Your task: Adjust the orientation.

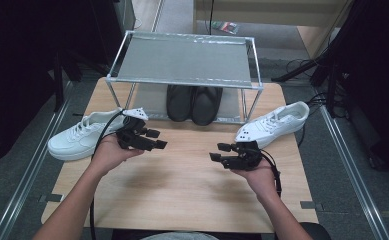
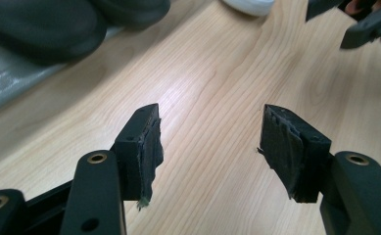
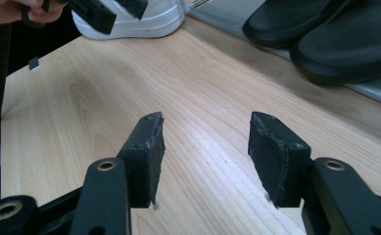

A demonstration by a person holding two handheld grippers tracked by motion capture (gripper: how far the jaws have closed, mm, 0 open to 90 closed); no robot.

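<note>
Both grippers' fingers (image 2: 149, 142) gape wide, holding nothing; black shoes (image 1: 192, 102), apparently slippers, sit half-hidden under the rack (image 1: 182, 60).

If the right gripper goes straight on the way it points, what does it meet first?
Probably the bare table, then the white shoe by the left gripper; depth is unclear.

In the high view the rack's top shelf (image 1: 182, 60) hides the heels of the black slippers (image 1: 192, 102) (toes alone peek out beneath). The left gripper view crops the right white sneaker (image 2: 249, 6) to a sliver of toe at its top edge.
</note>
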